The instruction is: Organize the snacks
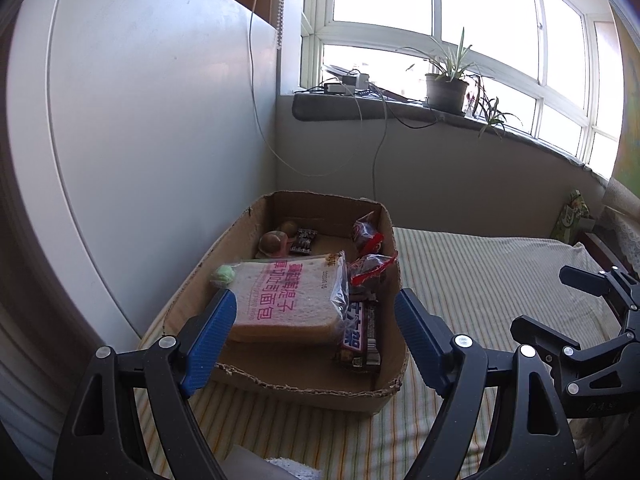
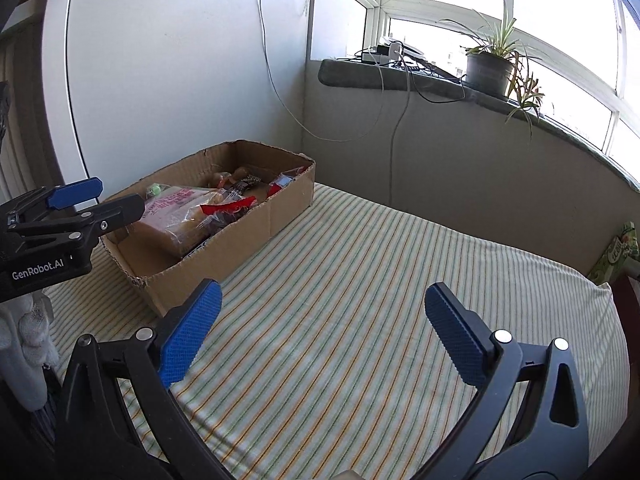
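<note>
Snacks are seen gathered in a cardboard box (image 1: 296, 390) on the bed (image 2: 360, 300).
The bread packet (image 1: 288, 300) lies flat, long axis along the box; both grippers, left gripper (image 1: 316, 312) and right gripper (image 2: 320, 304), are held with fingers apart, empty.

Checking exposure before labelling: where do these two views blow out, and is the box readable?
Left wrist view: window panes blown white, cardboard box dim yet the bread bag print reads. Right wrist view: same white window, striped cloth evenly lit, edges bent by fisheye.

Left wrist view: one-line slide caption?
Open left gripper faces a cardboard box holding bagged bread and wrapped snacks.
</note>
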A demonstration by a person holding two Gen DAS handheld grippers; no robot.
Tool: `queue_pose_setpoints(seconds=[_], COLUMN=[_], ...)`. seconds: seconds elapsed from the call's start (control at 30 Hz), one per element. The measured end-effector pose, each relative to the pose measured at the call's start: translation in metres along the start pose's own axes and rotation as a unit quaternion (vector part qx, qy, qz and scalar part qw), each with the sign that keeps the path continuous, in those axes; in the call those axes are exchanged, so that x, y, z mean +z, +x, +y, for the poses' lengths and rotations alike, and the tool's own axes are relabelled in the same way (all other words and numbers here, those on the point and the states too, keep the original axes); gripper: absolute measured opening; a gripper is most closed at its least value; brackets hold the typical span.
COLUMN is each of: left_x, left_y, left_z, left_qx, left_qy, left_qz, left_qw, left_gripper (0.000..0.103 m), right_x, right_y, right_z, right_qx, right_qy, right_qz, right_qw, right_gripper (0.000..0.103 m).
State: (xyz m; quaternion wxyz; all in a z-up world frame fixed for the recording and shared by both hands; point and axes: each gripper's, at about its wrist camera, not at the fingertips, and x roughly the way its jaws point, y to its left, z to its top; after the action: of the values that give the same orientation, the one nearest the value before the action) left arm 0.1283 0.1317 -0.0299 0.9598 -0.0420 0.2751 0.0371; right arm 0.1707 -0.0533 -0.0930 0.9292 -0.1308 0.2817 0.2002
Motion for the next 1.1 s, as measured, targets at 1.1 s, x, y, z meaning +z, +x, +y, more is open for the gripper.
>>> queue_pose_setpoints(seconds=[1.1], left_x=[-0.0043], left_y=[-0.0029], left_z=[-0.0022], left_qx=[-0.001], left_qy=[-0.001], left_qz=[-0.001], left_qw=[1.0000], left_gripper=[0.081], right_x=[-0.0035], right_y=[-0.0011], right_z=[-0.0012], right_qx=[-0.008], right_qy=[0.002], right_qz=[0.007], right_qw=[1.000], right_gripper=[0.103])
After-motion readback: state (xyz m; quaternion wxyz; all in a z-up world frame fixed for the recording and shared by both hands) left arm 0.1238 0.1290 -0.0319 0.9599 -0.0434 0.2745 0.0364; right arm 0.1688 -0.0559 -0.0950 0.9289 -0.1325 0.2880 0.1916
